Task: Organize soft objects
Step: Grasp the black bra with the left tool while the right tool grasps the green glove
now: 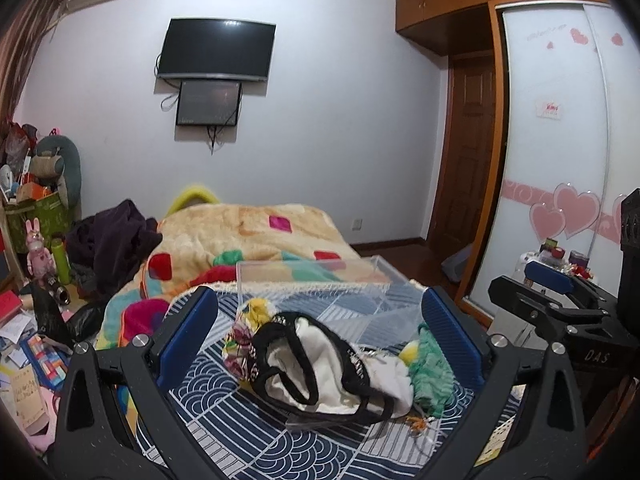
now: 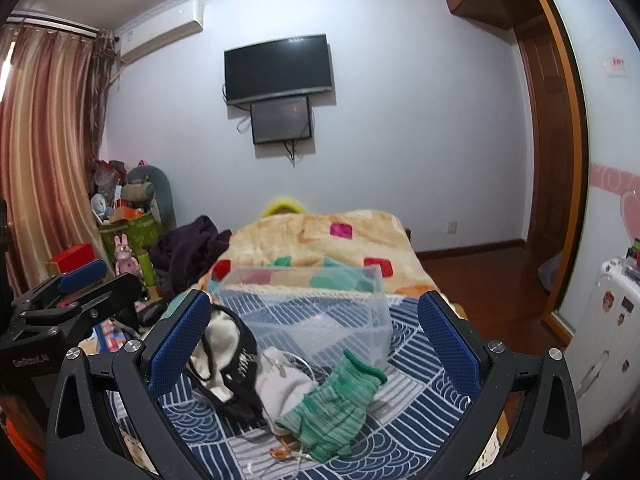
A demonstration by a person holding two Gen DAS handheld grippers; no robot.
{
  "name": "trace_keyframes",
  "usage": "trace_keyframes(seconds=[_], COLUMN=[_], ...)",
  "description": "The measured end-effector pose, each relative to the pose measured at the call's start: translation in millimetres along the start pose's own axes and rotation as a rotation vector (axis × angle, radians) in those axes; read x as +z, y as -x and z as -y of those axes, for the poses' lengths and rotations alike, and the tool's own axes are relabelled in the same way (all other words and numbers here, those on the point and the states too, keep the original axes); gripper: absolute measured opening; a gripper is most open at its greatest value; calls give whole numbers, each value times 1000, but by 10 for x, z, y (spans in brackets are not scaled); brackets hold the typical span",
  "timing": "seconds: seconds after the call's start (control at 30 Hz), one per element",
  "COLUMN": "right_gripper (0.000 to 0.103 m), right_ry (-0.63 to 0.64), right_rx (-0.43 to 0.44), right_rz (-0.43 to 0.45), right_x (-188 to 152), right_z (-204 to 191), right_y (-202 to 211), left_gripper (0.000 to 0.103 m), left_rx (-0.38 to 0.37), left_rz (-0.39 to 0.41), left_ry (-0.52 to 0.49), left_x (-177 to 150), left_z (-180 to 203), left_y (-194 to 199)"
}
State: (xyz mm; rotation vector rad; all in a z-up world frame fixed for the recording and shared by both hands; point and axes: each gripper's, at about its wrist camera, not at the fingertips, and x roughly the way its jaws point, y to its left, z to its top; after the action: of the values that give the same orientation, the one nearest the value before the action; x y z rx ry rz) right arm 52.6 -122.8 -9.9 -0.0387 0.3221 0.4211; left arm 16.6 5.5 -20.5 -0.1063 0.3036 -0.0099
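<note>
A pile of soft things lies on the blue patterned cloth [image 1: 224, 432] on the bed. A white garment with black trim [image 1: 316, 368] is in the middle, a floral cloth [image 1: 240, 340] at its left, a green knit piece [image 1: 434, 372] at its right. A clear plastic box [image 1: 320, 280] stands just behind them. In the right wrist view the green knit piece [image 2: 332, 404] lies nearest, the white and black garment [image 2: 228, 344] to its left, the box [image 2: 316, 312] behind. My left gripper [image 1: 320, 340] is open above the pile. My right gripper [image 2: 316, 344] is open and empty.
A colourful fleece blanket [image 1: 248, 236] covers the far bed. A dark garment [image 1: 112, 240] lies at its left edge. Cluttered floor and shelves [image 1: 28, 320] are on the left. A wardrobe [image 1: 560, 140] and white suitcase [image 2: 608, 340] stand on the right.
</note>
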Motion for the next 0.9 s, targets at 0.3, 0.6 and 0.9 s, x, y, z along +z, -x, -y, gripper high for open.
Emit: trace_keyframes(seconds=[0.3,0.6,0.9], right_gripper=[103,93,56], right_ry=[-32,-78,-114], right_rx=[5,35,45], right_rz=[-139,-268,-387], right_x=[-254,-471,-633], right_z=[172,305,367], right_y=[-273,-518,-726], left_gripper=[88,71,39], left_rx=[39,71,91], left_rz=[-120,-182,-231], left_ry=[23,82,50], left_x=[-260,-323,-504], left_z=[-99,-319,-353], left_y=[-419,-771,-974])
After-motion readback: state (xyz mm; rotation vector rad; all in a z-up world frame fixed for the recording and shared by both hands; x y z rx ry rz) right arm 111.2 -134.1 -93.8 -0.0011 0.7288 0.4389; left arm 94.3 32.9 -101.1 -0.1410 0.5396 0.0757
